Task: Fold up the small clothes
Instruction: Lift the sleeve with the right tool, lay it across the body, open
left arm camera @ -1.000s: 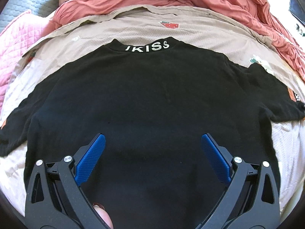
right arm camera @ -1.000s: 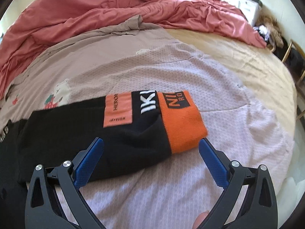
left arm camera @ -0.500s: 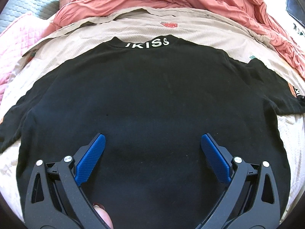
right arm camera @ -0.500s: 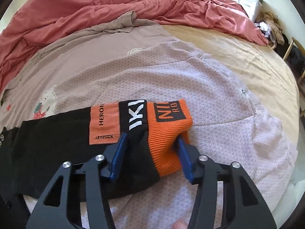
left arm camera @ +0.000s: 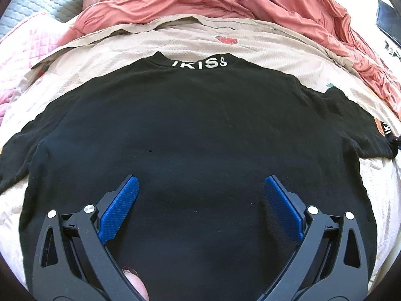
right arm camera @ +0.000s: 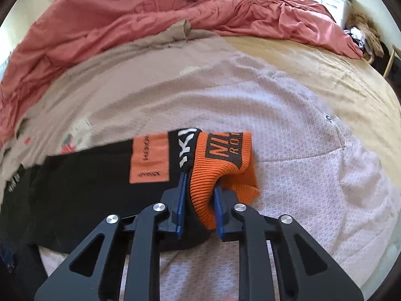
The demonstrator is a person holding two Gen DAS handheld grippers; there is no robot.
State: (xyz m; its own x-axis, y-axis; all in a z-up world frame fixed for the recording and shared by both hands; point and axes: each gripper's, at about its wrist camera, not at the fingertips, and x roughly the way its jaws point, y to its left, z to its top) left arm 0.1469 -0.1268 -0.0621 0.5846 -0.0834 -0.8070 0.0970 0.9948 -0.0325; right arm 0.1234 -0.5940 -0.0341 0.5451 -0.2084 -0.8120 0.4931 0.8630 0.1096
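Note:
A black shirt [left arm camera: 200, 130] with white collar lettering lies flat, back up, on a beige printed sheet [left arm camera: 200, 40]. My left gripper [left arm camera: 199, 188] is open and empty, hovering over the shirt's lower middle. In the right wrist view the shirt's right sleeve [right arm camera: 100, 175] stretches left, with an orange patch and an orange ribbed cuff [right arm camera: 220, 160]. My right gripper [right arm camera: 199, 188] is shut on the cuff, which bunches up between the blue pads.
A rumpled red duvet [right arm camera: 150, 20] lies across the far side of the bed. A pink quilt [left arm camera: 22, 50] sits at the left. A tan mattress cover [right arm camera: 325, 75] and a white cabinet [right arm camera: 333, 2] are at the right.
My right gripper closed from wide open onto the orange cuff and bunched it. My left gripper stayed open, drifting slightly over the shirt.

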